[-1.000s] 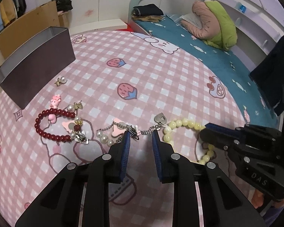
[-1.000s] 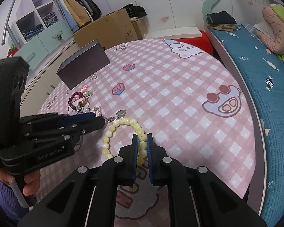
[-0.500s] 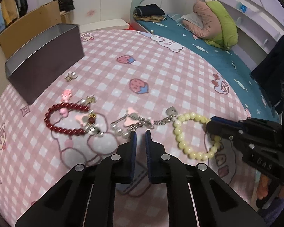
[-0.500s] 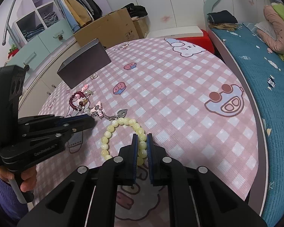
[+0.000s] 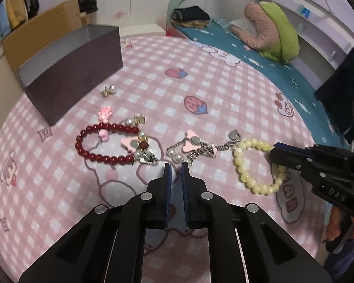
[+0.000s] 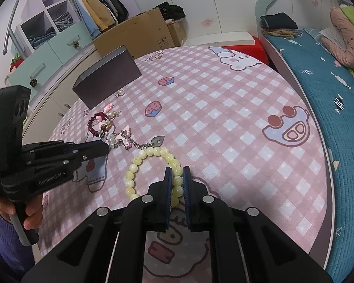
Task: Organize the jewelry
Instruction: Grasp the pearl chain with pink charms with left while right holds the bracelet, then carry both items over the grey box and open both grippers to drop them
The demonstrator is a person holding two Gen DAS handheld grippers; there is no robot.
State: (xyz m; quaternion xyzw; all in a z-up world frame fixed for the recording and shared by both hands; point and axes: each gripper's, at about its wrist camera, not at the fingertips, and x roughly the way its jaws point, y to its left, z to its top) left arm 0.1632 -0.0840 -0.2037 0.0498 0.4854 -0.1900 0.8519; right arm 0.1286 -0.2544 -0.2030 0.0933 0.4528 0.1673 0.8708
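On the pink checked cloth [image 5: 224,89] lie a dark red bead bracelet [image 5: 82,148], a silver chain bracelet [image 5: 195,146] with pearls, pink charms and a heart, and a pale yellow bead bracelet [image 5: 244,176]. My left gripper [image 5: 175,165] is shut just short of the chain's pearls, with nothing visible between its pads. My right gripper [image 6: 177,168] is shut on the near side of the yellow bracelet [image 6: 132,176], which rests on the cloth. The right wrist view shows the left gripper [image 6: 105,148] beside the chain bracelet [image 6: 139,144].
A dark open box [image 5: 77,75] stands at the far left. Between the box and the red bracelet lie a pearl earring [image 5: 109,90] and a pink charm [image 5: 105,113]. A bed [image 6: 330,75] borders the table's right edge; a cardboard box [image 6: 134,35] stands behind.
The left gripper's jaws closed from open and it drew back from the chain bracelet, which stayed on the cloth. The right gripper kept still on the yellow beads.
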